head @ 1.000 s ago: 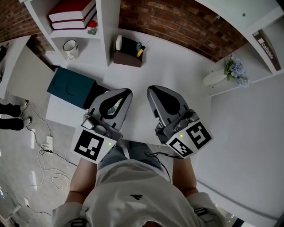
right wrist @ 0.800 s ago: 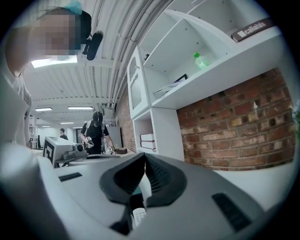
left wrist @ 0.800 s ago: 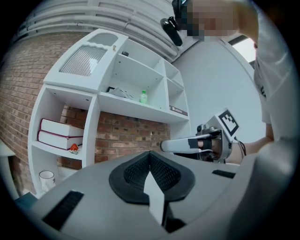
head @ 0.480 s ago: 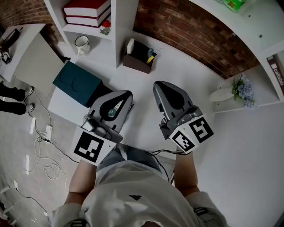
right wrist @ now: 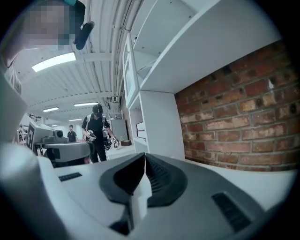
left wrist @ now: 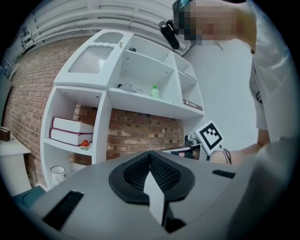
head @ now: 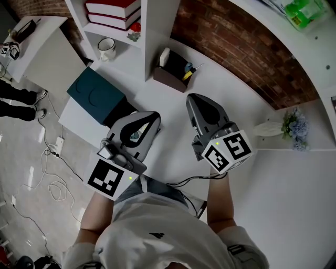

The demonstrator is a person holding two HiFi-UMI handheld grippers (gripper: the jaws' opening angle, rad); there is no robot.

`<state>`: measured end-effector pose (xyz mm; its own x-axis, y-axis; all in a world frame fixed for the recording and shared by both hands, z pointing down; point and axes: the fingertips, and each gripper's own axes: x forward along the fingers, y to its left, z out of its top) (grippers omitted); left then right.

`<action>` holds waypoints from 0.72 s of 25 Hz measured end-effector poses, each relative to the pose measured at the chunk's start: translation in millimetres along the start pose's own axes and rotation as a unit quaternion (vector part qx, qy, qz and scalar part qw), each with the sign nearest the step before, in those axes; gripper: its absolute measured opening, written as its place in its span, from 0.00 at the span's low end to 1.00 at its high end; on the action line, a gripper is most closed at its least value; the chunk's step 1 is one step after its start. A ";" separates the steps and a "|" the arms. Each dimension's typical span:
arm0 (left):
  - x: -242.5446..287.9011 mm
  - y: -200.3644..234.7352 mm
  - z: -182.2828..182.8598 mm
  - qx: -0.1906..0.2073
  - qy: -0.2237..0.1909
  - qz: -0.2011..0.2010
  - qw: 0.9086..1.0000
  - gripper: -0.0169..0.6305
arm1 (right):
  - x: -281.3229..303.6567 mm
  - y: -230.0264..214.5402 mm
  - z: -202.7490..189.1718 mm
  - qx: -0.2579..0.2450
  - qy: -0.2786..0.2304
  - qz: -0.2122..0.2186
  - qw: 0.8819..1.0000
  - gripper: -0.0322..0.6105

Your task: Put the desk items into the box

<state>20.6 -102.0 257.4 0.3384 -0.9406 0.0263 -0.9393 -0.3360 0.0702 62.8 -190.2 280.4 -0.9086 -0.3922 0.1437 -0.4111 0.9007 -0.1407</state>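
A brown desk organizer [head: 173, 76] with a white item and pens stands at the back of the white desk [head: 231, 94], against the shelf's upright. A teal box [head: 96, 93] with its lid on sits low at the desk's left. My right gripper [head: 190, 97] hovers just in front and to the right of the organizer, jaws shut and empty; its tips [right wrist: 143, 155] point past the shelf's upright. My left gripper [head: 156, 116] is over the desk's near left part, beside the box, also shut [left wrist: 150, 153] with nothing held.
A white mug [head: 106, 48] and red-and-white books [head: 113, 9] sit in the shelf unit [head: 152, 31] at the back left. A vase of flowers [head: 278, 127] lies at the right. A brick wall [head: 236, 47] backs the desk. Cables trail on the floor [head: 47, 173]; people stand far off.
My right gripper has moved forward, closer to the brown organizer. The left gripper has barely shifted. Both stay shut.
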 end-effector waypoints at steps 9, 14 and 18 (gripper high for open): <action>12.3 5.4 -9.3 -0.014 0.013 0.016 1.000 0.05 | 15.2 -33.7 -33.7 0.024 0.030 -0.005 0.999 0.07; 20.1 8.4 -13.4 -0.024 0.017 0.016 0.999 0.05 | 23.6 -55.2 -46.5 0.030 0.043 -0.018 0.998 0.07; 24.9 11.9 -16.4 -0.028 0.024 0.016 0.999 0.05 | 32.3 -72.7 -53.7 0.023 0.055 -0.029 0.998 0.07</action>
<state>18.8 -128.6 275.3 0.3127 -0.9468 0.0764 -0.9452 -0.3022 0.1236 67.3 -258.3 347.9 -0.8705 -0.4189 0.2585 -0.4683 0.8665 -0.1729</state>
